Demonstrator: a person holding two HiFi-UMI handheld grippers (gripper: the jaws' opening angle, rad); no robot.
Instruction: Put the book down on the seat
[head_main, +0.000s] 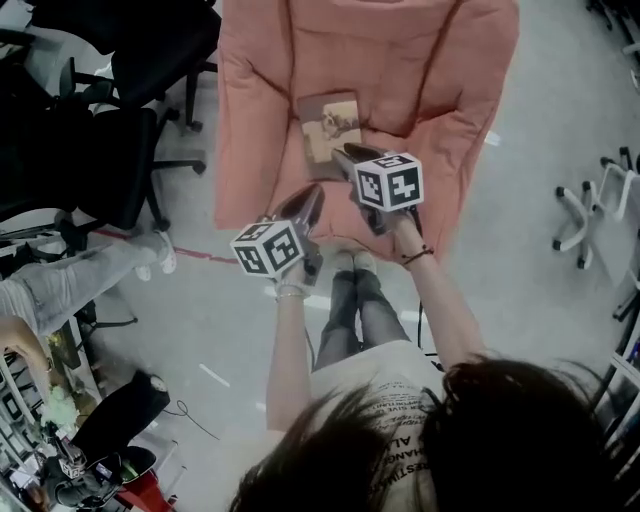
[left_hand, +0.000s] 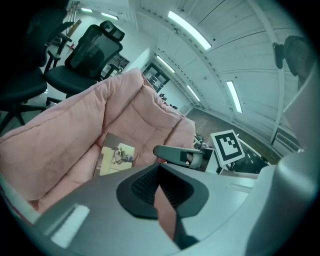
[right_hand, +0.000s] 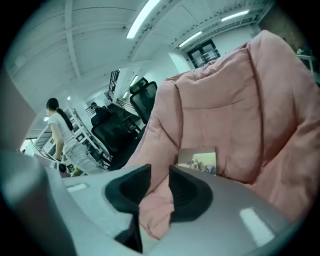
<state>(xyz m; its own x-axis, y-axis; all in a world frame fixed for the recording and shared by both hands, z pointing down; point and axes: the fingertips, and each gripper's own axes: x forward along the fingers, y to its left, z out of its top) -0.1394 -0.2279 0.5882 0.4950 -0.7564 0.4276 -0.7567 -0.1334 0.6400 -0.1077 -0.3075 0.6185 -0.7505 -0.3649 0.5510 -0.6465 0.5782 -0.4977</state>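
The book (head_main: 330, 125) lies flat on the seat of the pink padded chair (head_main: 420, 60), cover up, near where the seat meets the backrest. No tongs touch it. The right gripper (head_main: 346, 152) hangs just over the book's near edge; its jaws stand partly apart with only pink cushion showing between them, so it holds nothing. The left gripper (head_main: 312, 192) is nearer the seat's front edge, well short of the book, its jaws closed together at the tips and empty. Black office chairs (head_main: 130, 100) stand to the left on the grey floor (head_main: 540, 150).
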